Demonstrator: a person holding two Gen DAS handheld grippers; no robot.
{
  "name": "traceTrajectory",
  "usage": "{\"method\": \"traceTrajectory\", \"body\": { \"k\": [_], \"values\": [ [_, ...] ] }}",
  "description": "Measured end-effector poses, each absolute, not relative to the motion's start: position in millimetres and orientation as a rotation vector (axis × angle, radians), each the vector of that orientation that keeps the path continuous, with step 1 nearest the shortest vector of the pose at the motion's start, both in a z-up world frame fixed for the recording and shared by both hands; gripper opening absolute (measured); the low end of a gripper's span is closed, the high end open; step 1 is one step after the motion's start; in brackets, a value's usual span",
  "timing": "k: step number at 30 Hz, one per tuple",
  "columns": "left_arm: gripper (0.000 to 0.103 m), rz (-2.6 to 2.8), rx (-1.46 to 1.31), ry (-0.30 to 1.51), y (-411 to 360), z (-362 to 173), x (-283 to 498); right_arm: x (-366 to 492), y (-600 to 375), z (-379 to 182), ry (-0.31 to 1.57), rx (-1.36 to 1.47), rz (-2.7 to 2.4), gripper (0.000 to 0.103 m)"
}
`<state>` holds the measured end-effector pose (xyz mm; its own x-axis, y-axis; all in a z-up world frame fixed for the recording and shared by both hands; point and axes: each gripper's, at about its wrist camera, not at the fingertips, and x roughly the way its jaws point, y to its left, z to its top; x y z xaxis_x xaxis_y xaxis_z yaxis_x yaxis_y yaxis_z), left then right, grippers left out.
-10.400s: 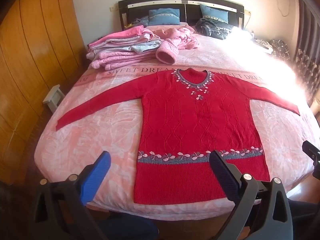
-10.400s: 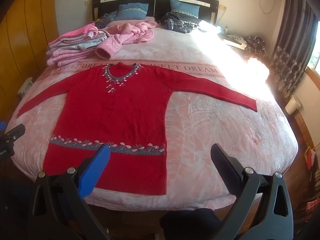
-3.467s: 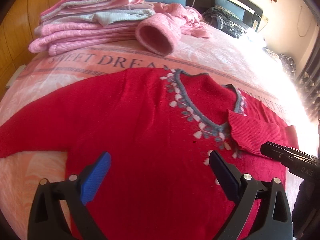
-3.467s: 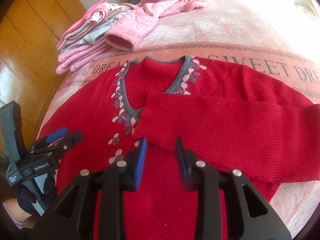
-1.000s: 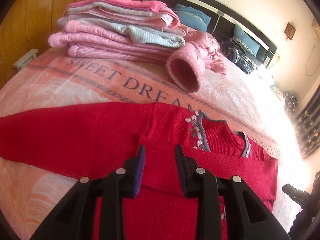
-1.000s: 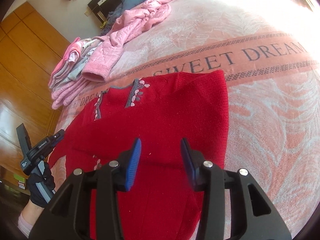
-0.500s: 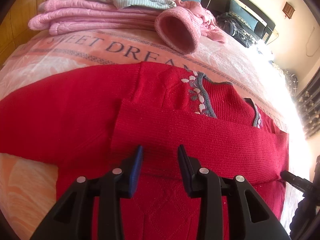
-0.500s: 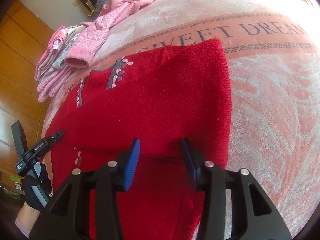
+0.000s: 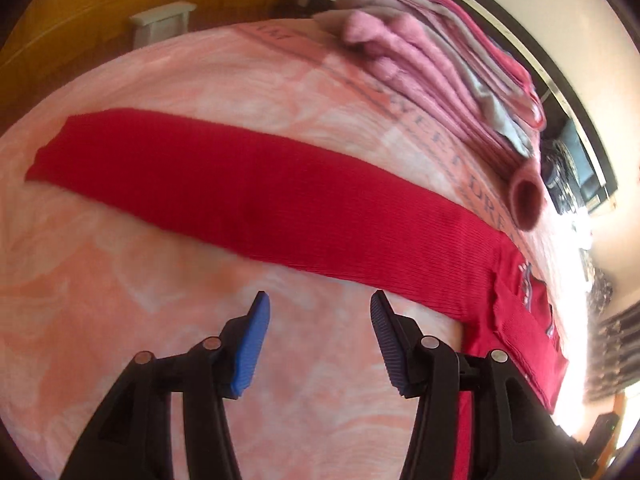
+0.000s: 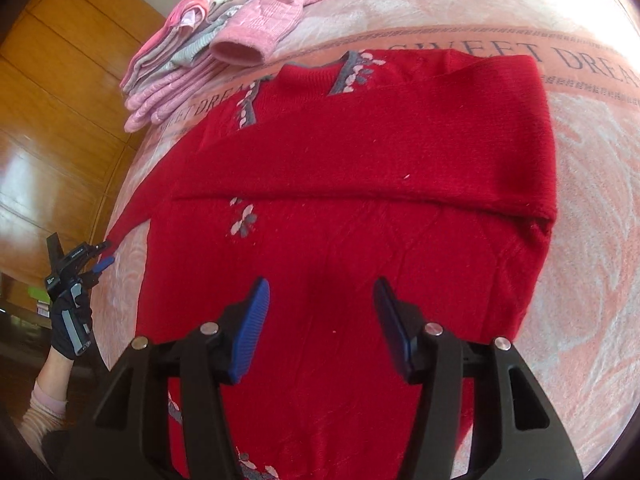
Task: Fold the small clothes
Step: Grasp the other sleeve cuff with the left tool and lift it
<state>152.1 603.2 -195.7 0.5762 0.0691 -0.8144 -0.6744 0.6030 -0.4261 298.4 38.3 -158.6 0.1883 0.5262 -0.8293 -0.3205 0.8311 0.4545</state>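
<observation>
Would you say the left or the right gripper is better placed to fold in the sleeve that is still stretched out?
Left, probably. The left gripper hangs open just beside the outstretched sleeve. The right gripper is open over the red sweater body, beside the sleeve already folded across.
</observation>
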Motion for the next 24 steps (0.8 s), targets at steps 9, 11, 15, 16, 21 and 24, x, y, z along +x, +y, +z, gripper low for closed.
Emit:
{"method": "traceTrajectory", "body": {
  "k": [9,11,15,16,21,24],
  "values": [
    [0.052,0.532,-1.045,0.646,694,-220,100,280,96,-178,1.310,0.115,0.654,0.056],
    [0.051,0.513,-1.098,0.598,710,-225,94,276,105,-178,1.289,0.066,0.641,0.058],
    [0.046,0.521,-1.116,0.538,732,-227,92,273,113,-176,1.271,0.049,0.643,0.060],
    [0.044,0.532,-1.117,0.527,738,-227,92,273,113,-177,1.270,0.049,0.639,0.060],
    [0.024,0.592,-1.082,0.507,758,-228,95,274,114,-181,1.266,0.064,0.627,0.060],
    [0.016,0.606,-1.064,0.500,762,-228,96,274,115,-181,1.262,0.066,0.624,0.060]
  ]
}}
